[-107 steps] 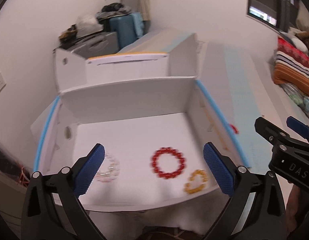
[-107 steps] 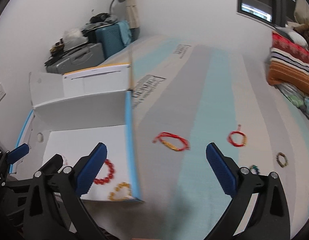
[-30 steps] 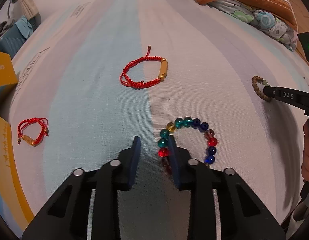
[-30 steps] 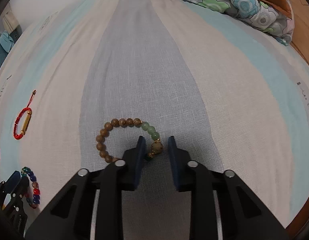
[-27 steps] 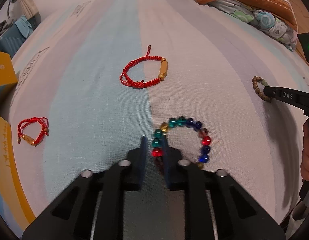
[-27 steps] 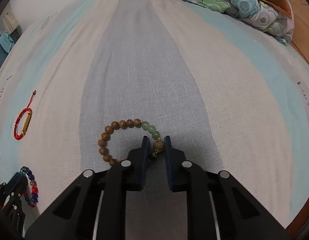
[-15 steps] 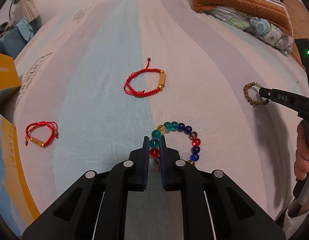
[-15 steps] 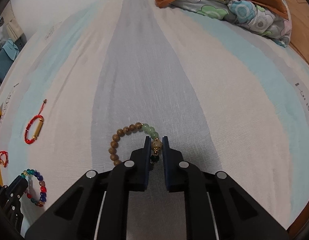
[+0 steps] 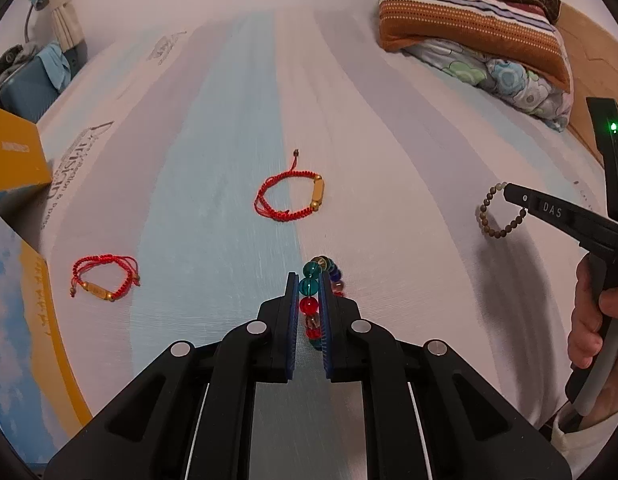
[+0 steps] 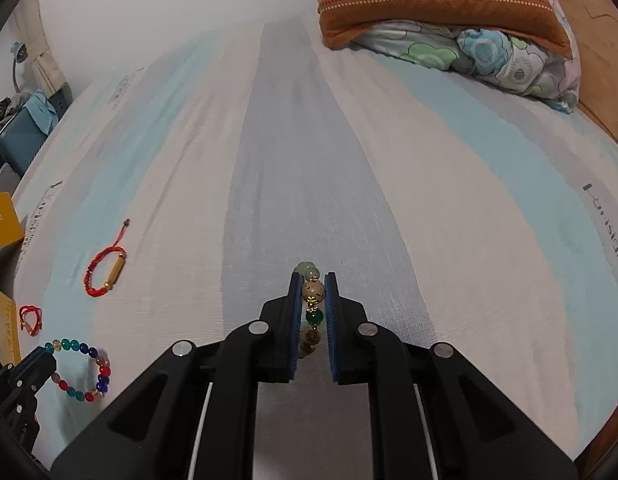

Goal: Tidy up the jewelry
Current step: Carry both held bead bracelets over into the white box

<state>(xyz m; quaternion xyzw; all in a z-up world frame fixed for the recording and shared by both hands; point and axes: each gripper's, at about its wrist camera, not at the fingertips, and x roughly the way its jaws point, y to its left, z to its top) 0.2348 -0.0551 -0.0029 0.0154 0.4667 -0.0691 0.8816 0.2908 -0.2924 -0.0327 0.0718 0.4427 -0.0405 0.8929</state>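
My left gripper (image 9: 309,280) is shut on a multicoloured glass bead bracelet (image 9: 311,286) and holds it lifted off the striped bed sheet; the bracelet also shows in the right wrist view (image 10: 83,372). My right gripper (image 10: 312,280) is shut on a brown wooden bead bracelet with green beads (image 10: 312,290); it hangs from the right gripper in the left wrist view (image 9: 493,220). Two red cord bracelets with gold tubes lie on the sheet, one ahead (image 9: 289,200) and one to the left (image 9: 103,280).
The yellow and blue edge of the cardboard box (image 9: 25,312) is at the far left. Folded blankets and a floral pillow (image 9: 477,40) lie at the back right. A blue suitcase (image 9: 29,84) stands beyond the bed's far left corner.
Both grippers have closed on their bracelets and lifted them off the sheet; the bead rings now hang edge-on between the fingers. Earlier still, both grippers were open at the box.
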